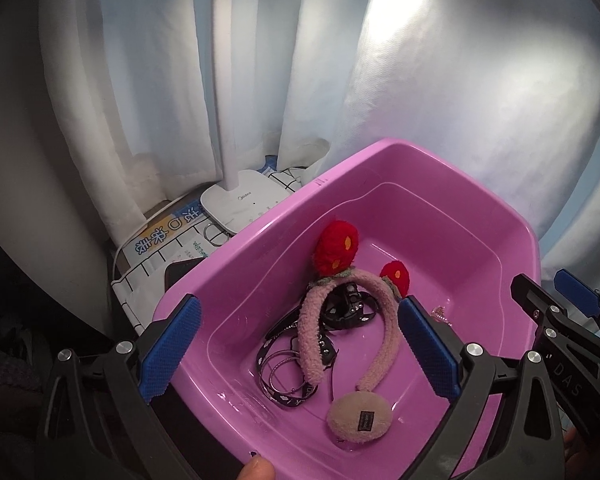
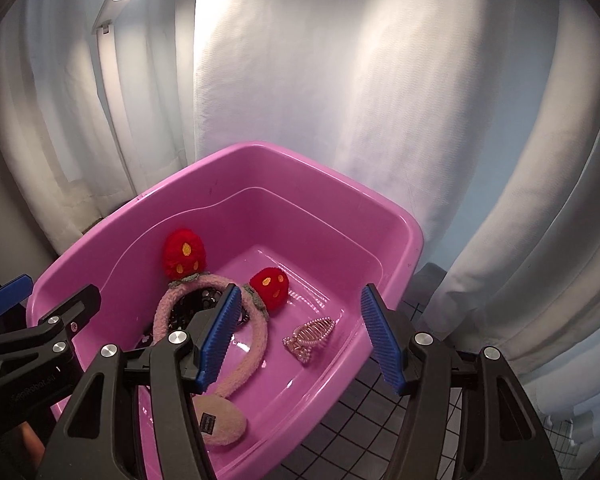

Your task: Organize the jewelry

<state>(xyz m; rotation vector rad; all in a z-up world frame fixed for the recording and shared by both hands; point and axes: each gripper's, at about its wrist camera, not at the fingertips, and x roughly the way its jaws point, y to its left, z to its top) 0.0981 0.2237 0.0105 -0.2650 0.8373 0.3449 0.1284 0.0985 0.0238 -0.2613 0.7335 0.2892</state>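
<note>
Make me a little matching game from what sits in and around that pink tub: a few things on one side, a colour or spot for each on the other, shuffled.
Things:
1. fuzzy headband
2. hair claw clip
3. hoop earrings
4. desk lamp

Descriptions:
A. white, standing outside the tub
B. thin rings lying on a black strap
C. rose-gold, alone on the tub floor
D. pink with two red strawberries

Pairs: 1-D, 2-C, 3-B, 4-A
</note>
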